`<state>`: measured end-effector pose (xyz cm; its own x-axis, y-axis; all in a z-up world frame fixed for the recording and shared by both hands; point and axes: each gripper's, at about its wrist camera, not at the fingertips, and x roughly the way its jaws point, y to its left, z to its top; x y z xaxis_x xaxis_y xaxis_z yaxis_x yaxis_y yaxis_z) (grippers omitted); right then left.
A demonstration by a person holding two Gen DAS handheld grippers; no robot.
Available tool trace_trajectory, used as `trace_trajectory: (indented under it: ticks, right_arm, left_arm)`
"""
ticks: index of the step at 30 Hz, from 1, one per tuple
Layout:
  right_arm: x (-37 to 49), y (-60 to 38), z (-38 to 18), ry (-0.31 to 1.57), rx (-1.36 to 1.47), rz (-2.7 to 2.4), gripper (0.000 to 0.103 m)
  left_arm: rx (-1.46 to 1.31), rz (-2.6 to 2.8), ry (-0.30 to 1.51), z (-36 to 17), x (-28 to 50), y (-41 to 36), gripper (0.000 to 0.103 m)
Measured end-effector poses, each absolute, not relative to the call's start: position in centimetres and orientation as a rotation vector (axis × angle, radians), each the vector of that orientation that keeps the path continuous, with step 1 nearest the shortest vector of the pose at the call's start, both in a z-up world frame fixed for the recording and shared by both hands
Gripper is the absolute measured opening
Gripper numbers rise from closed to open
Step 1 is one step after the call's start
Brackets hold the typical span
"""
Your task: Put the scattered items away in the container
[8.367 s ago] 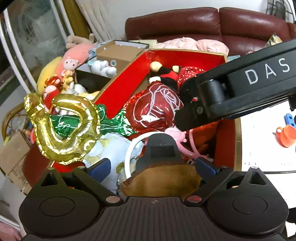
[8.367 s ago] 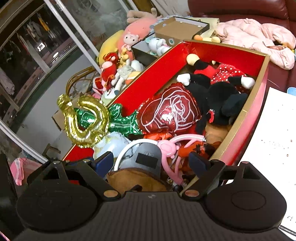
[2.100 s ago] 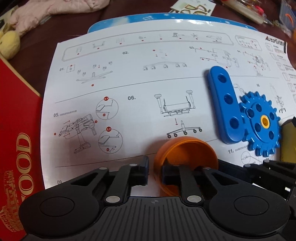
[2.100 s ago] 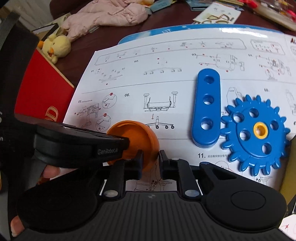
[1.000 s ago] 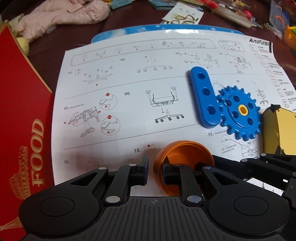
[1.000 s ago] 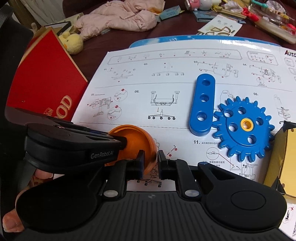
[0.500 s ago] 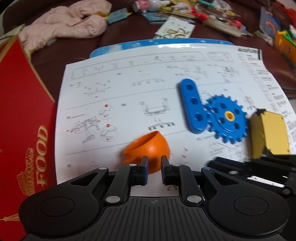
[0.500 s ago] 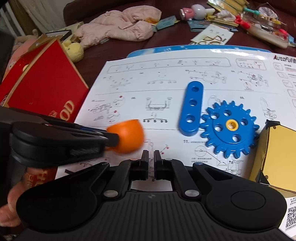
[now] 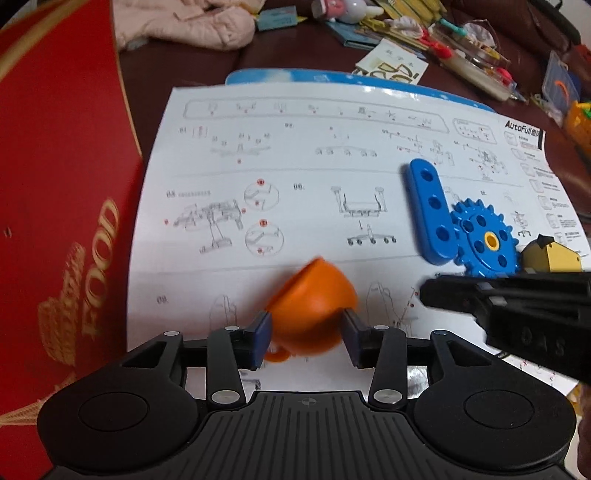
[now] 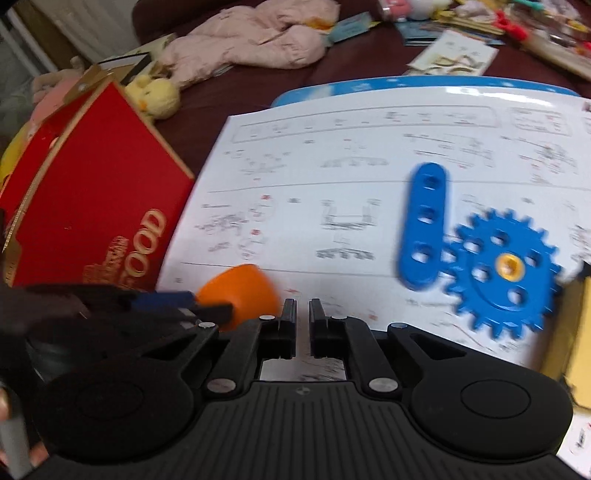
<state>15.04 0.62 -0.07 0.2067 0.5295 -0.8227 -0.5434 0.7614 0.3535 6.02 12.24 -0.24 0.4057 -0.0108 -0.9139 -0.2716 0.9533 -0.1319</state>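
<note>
A small orange toy cup (image 9: 310, 306) hangs tilted between the fingers of my left gripper (image 9: 306, 341), above the white instruction sheet (image 9: 295, 177). The jaws stand wide on either side of the cup; whether they still clamp it is unclear. It also shows in the right wrist view (image 10: 240, 291). My right gripper (image 10: 303, 325) is nearly shut with nothing between its fingers. A blue bar (image 10: 423, 225) and a blue gear (image 10: 508, 269) lie on the sheet to the right. The red box (image 10: 92, 206) stands at the left.
A yellow box (image 9: 554, 254) lies right of the gear. A pink garment (image 10: 251, 37), a yellow plush (image 10: 155, 96) and scattered stationery (image 9: 443, 33) lie at the back of the dark table.
My left gripper's jaws have widened around the orange cup, and the cup has tipped further. Both grippers have risen and shifted toward the red box. The right gripper let go of the cup earlier.
</note>
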Motion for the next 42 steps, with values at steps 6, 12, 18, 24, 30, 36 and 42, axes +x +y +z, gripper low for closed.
trace_trajectory:
  ticks: [6, 12, 18, 24, 30, 36, 42]
  right_arm:
    - [16.9, 4.3, -0.4, 1.175, -0.047, 0.777, 0.010]
    - [17.9, 8.8, -1.4, 1.211, -0.132, 0.834, 0.014]
    - [17.5, 7.2, -3.0, 1.242, -0.195, 0.814, 0.018]
    - [16.8, 3.8, -4.3, 1.287, -0.161, 0.814, 0.023]
    - [15.8, 2.7, -4.3, 1.283, -0.127, 0.832, 0.023]
    - [17.0, 1.7, -3.1, 1.209, -0.086, 0.781, 0.024]
    - [17.7, 1.5, -2.8, 1.196, -0.067, 0.770, 0.028]
  left_arm:
    - [-0.246, 0.138, 1.181, -2.5, 5.3, 11.2, 0.054]
    - [-0.314, 0.152, 1.185, -3.1, 4.6, 12.4, 0.052]
    - [-0.343, 0.171, 1.150, -1.9, 2.9, 13.6, 0.057]
    - [-0.338, 0.202, 1.155, -1.9, 3.1, 14.0, 0.058]
    - [-0.360, 0.182, 1.123, -0.3, 3.0, 13.7, 0.062]
    - [-0.225, 0.210, 1.085, 0.6, 4.0, 12.1, 0.069]
    - [-0.281, 0.281, 1.100, -0.4, 5.1, 13.7, 0.068]
